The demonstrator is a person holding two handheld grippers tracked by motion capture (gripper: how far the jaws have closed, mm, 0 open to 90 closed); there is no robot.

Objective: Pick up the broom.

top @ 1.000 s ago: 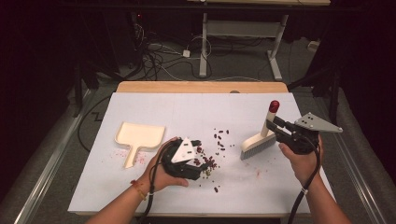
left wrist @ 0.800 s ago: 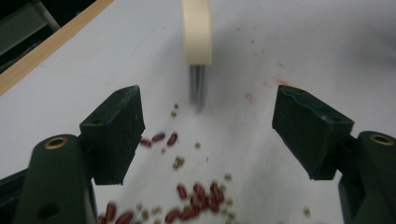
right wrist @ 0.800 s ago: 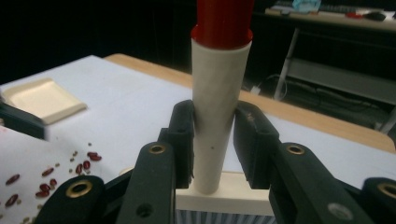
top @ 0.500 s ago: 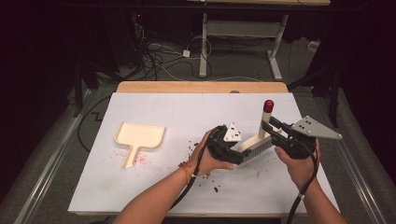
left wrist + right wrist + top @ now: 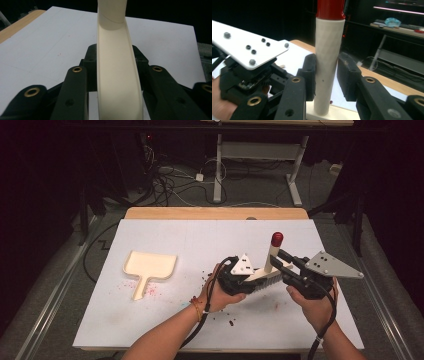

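Cream brush (image 5: 264,273) with red-tipped handle; cream dustpan (image 5: 148,267); white table (image 5: 165,235)

Brush (image 5: 267,270): we see it between both tongs, red-tipped handle upward.
Left tongs (image 5: 250,279): at the brush head.
Right tongs (image 5: 280,260): at the handle.
Dustpan (image 5: 149,266): flat on the surface (image 5: 200,235), well apart.
Crumbs (image 5: 231,322): scattered near the hands.

Dustpan (image 5: 149,266) sits toward the bench's (image 5: 165,232) left edge; brush (image 5: 268,270) right of centre; crumbs (image 5: 230,322) near the front edge.
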